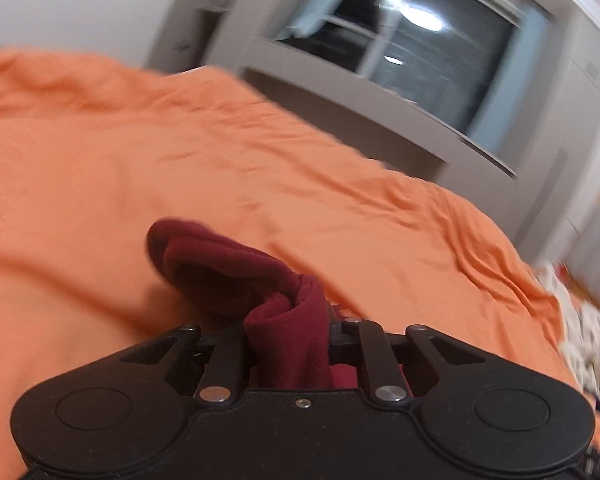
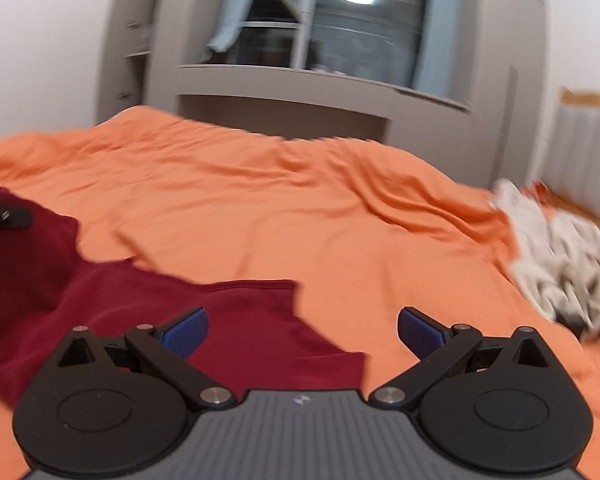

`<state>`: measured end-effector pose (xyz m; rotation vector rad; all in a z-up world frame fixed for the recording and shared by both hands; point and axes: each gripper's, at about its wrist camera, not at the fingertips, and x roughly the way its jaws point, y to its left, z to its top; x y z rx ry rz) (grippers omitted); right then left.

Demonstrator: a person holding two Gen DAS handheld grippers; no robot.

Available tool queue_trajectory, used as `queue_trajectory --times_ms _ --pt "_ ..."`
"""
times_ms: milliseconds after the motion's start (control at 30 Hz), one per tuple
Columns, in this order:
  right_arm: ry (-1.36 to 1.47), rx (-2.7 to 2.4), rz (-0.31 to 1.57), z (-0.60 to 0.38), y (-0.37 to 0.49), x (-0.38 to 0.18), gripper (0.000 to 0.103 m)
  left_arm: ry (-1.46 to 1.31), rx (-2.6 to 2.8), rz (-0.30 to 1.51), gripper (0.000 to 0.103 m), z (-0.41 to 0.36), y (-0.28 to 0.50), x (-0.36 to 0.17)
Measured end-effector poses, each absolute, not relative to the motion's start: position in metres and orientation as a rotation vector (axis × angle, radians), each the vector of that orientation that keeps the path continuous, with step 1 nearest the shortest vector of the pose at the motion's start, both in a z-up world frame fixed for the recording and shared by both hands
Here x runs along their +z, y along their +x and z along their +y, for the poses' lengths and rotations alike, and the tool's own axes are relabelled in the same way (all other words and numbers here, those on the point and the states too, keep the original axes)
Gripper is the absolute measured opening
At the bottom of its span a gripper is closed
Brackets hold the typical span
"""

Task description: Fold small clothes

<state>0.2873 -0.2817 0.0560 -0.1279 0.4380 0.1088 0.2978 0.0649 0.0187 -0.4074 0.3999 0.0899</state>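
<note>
Bunched dark-red knit fabric fills the bottom centre of the left wrist view, where the left gripper [image 1: 288,340] is clenched on a fold of the dark-red small garment [image 1: 236,268]; its fingertips are buried in the cloth. From the right wrist view the same garment [image 2: 148,312] sprawls across the lower left of the frame on the orange bedsheet [image 2: 300,208], part of it lying between the spread blue pads [image 2: 186,330] of the right gripper [image 2: 302,332], which is released and holds nothing.

Risks, judged from this moment: the left grasp takes a wad rather than a clean edge, so lifting could drag the whole piece into a heap instead of laying a fold. With only one side held, the free half may trail and twist. The sheet itself is rumpled and could be pinched along with the garment if the right gripper closes low.

Farther off, a crumpled pale patterned cloth heap [image 2: 560,256] sits at the right edge of the bed, well apart from the work. A black clip-like part [image 2: 4,214] at the far left rests on the red fabric. Beyond the bed stand a grey window surround [image 2: 300,80] and a dark window [image 1: 412,44] reflecting a ceiling light. Nothing blocks the open sheet ahead.
</note>
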Motion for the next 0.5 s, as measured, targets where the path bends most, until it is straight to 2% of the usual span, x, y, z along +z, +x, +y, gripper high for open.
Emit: queue_trajectory --times_ms 267,500 --pt "0.126 -0.010 0.464 -0.382 0.301 0.065 0.103 -0.116 -0.167 0.386 0.016 -0.050 0.317 0.059" --pt "0.269 -0.069 0.488 -0.438 0.301 0.059 0.103 0.055 -0.414 0.490 0.016 -0.146 0.304 0.037"
